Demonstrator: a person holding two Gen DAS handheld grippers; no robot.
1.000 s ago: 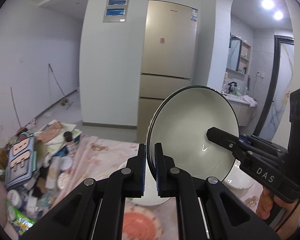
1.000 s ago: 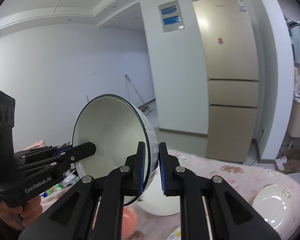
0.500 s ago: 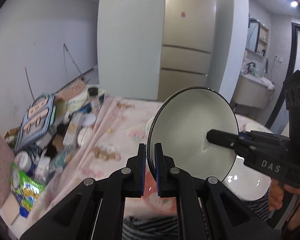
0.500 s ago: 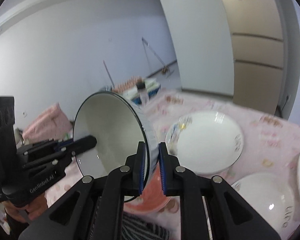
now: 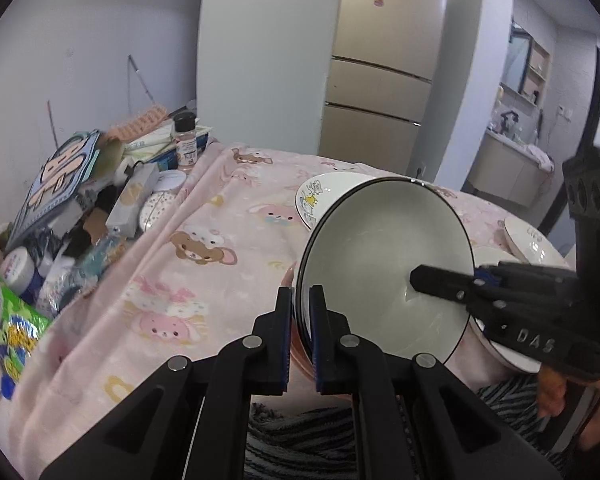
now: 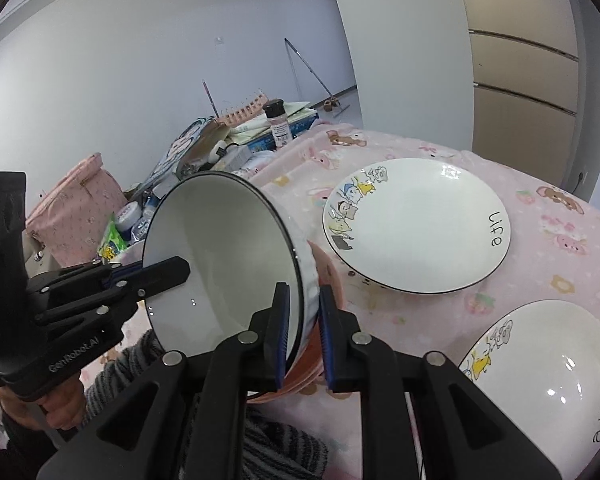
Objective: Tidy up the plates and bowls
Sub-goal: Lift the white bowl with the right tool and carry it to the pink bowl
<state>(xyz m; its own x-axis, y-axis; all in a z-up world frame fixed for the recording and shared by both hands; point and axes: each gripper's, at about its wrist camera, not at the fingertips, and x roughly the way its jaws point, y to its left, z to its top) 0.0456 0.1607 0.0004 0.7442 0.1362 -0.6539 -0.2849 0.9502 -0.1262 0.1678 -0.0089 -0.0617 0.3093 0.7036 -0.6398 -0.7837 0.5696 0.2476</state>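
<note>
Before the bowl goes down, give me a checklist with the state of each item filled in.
1. Left gripper jaws closed on the rim of the white black-rimmed ceramic bowl: ok.
2. Right gripper jaws closed on the opposite rim: ok.
3. Bowl level for setting down: not ok, it is tipped on edge with its opening sideways.
4. Landing spot: the pink round plate lies directly under the bowl: ok.
5. The white cartoon-printed "life" plate sits apart from that spot: ok.
6. Bowl clear of the pink plate's surface: cannot tell, the bowl hides the gap.
</note>
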